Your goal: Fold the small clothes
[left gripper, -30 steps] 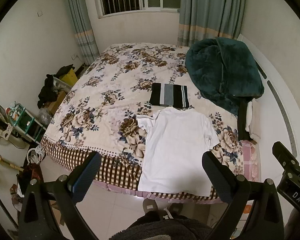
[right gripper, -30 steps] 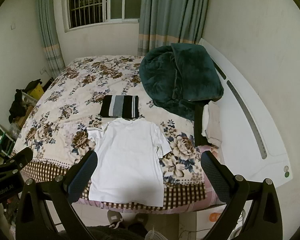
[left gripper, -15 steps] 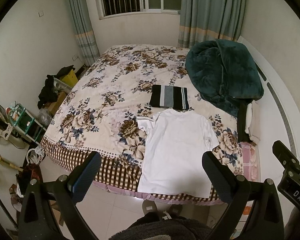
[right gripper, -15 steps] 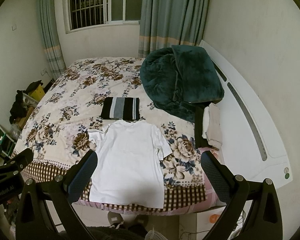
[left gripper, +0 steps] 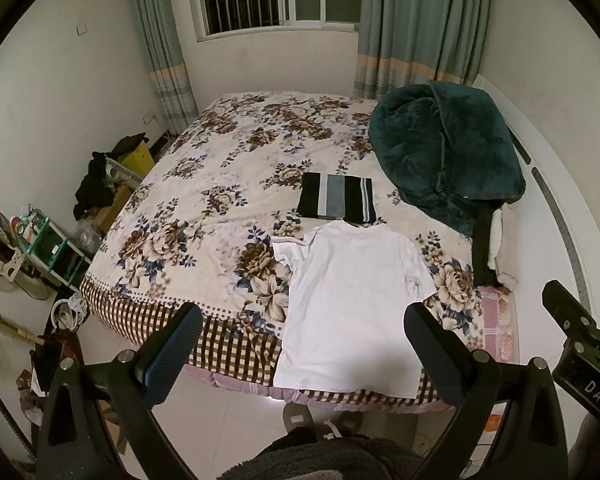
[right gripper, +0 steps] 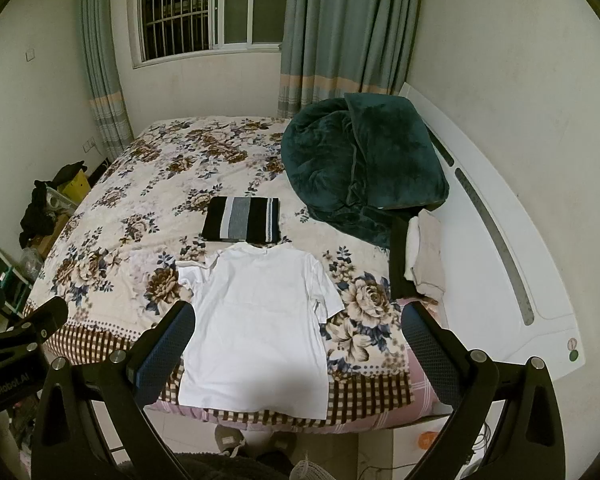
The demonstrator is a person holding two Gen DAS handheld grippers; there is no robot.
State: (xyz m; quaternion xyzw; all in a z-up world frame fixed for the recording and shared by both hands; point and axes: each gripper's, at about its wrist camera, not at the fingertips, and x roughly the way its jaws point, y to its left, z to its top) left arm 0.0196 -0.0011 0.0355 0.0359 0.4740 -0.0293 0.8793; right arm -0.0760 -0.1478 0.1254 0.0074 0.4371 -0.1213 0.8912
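Lying flat along the near edge of the bed (left gripper: 188, 216), the white T-shirt (left gripper: 352, 292) is spread with its collar toward the middle of the mattress and its hem hanging just over the checked border. Its collar touches or slightly overlaps a striped folded garment (left gripper: 336, 200) set farther in, and a dark green blanket (left gripper: 440, 148) is heaped at the far right corner by the headboard. A small stack of folded clothes (right gripper: 416, 260) sits along the right edge.

The left gripper (left gripper: 300, 344) and the right gripper (right gripper: 296, 340) both hover above the floor side of the bed, jaws spread wide and holding nothing, well clear of the fabric.

The fold has not begun, so the step in hand is judged to be the first approach. It would go best if each gripper came down on one side of the shirt, one near the shoulder seam and one near the hem on the same side, pinching only the top layers of the shirt and not the bedspread beneath. The left sleeve looks slightly rumpled and should be smoothed out or tucked in as that side is carried across. Lifting low and evenly should keep the hem from sliding off the edge.
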